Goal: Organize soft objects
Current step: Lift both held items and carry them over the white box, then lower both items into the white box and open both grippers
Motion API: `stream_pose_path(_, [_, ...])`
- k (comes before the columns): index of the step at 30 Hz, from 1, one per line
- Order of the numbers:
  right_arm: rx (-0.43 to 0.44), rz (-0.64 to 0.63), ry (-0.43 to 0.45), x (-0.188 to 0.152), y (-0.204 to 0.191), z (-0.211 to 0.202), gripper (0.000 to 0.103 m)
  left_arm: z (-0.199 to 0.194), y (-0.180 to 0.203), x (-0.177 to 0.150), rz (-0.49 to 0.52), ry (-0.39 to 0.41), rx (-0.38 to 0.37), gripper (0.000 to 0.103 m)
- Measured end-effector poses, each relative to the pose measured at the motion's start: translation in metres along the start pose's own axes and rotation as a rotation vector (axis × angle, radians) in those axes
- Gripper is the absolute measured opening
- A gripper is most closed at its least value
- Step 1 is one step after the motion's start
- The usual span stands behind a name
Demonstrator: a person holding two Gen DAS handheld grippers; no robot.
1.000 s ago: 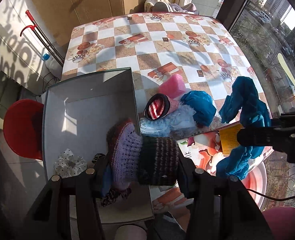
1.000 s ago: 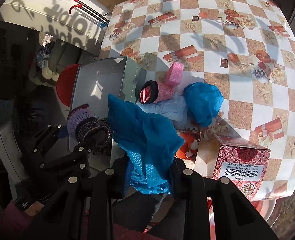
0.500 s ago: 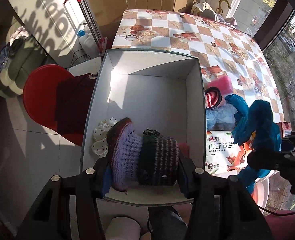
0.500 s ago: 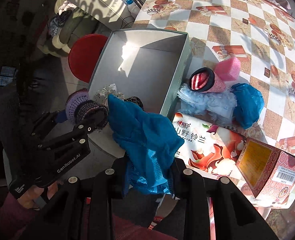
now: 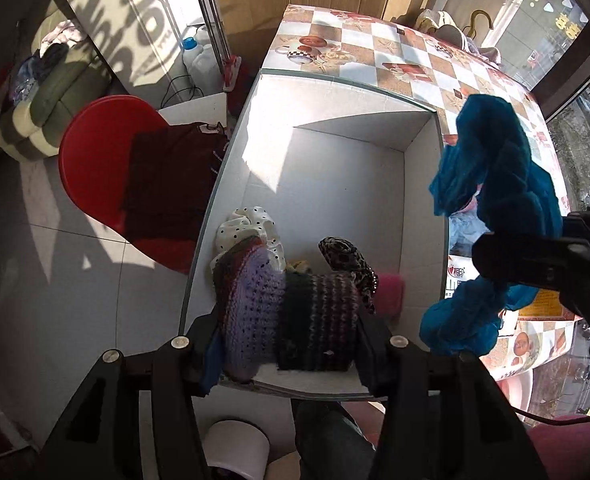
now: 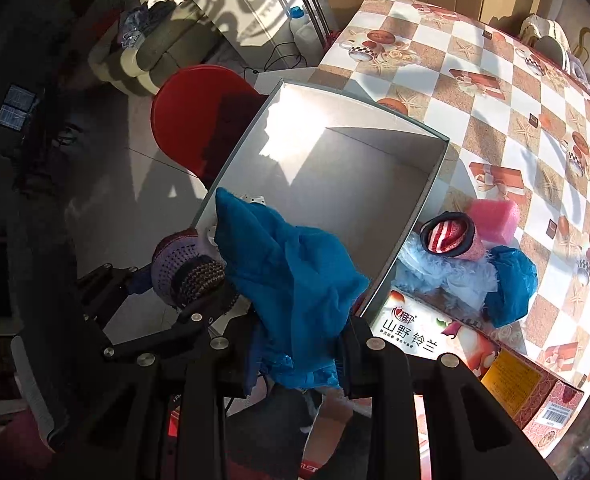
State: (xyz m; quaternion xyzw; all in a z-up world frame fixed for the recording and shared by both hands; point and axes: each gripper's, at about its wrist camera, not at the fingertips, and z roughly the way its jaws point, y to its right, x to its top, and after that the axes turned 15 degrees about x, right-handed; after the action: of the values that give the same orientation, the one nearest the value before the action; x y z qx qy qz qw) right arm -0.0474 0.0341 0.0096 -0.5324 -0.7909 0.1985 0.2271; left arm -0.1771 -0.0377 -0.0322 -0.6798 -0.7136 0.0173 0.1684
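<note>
My left gripper [image 5: 291,336] is shut on a striped purple knit hat [image 5: 287,316] and holds it over the near end of the white box [image 5: 335,92]. My right gripper [image 6: 299,344] is shut on a blue cloth [image 6: 287,280], held above the box's near right corner; the cloth also shows in the left wrist view [image 5: 495,184]. Inside the box lie a white dotted scrunchie [image 5: 247,224], a leopard-print piece [image 5: 347,256] and a pink item [image 5: 389,292]. On the table beside the box lie a rolled red-striped sock [image 6: 451,236], a pink sponge [image 6: 495,220], pale blue fluff [image 6: 447,276] and a blue puff [image 6: 511,288].
The box [image 6: 431,184] sits at the checkered table's [image 6: 495,92] left edge. A red stool [image 5: 95,168] with a dark cloth stands left of it. Printed cartons [image 6: 455,344] lie at the table's near right. A sofa [image 5: 39,112] is far left.
Both grippers have moved left from over the table to over the box, carrying the hat and the blue cloth. The blue cloth now hangs at the box's right wall.
</note>
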Motion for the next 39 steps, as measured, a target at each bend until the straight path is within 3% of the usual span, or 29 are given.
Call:
stream_pose_path(10, [-0.004, 0.012, -0.019, 0.001, 0.004, 0.012, 0.032, 0.009, 0.0, 0.003, 0.011, -0.032, -0.004, 0.057])
stream_pose_path(39, [0.014, 0.036, -0.021, 0.012, 0.014, 0.014, 0.032, 0.011, 0.01, 0.016, 0.05, -0.02, -0.003, 0.057])
